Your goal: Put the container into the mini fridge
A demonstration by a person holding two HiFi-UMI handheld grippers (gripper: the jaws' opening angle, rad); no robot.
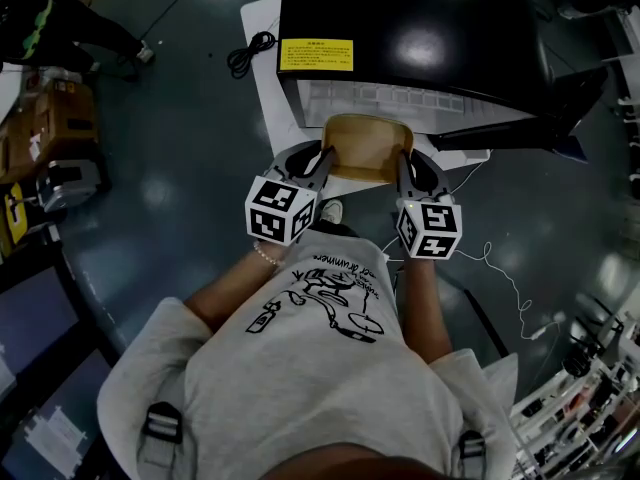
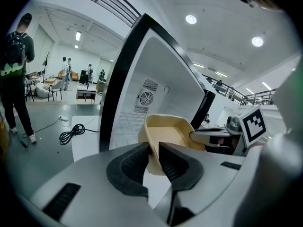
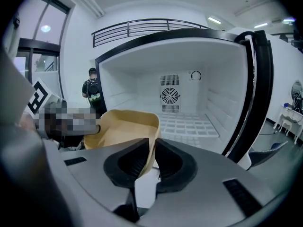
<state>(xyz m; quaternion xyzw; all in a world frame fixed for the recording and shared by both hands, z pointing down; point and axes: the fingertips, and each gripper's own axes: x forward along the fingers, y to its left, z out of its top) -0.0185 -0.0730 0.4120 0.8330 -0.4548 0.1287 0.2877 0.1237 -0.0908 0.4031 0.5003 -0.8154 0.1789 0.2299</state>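
Observation:
A tan, empty container (image 1: 365,148) hangs in front of the open mini fridge (image 1: 420,28), held by both side walls. My left gripper (image 1: 325,158) is shut on its left wall, my right gripper (image 1: 403,163) on its right wall. In the left gripper view the black pads pinch the container's (image 2: 168,131) thin rim at my left gripper (image 2: 154,150), with the fridge (image 2: 142,79) just beyond. The right gripper view shows my right gripper (image 3: 154,148) clamped on the container's (image 3: 125,126) edge, facing the white fridge interior (image 3: 189,122) with its wire shelf and rear fan.
The fridge door (image 1: 530,118) stands swung open to the right. The fridge sits on a white mat (image 1: 262,28), with a coiled black cable (image 1: 250,53) to its left. A thin white cable (image 1: 500,268) lies on the floor at right. Cardboard boxes (image 1: 40,118) and another person (image 1: 60,23) are far left.

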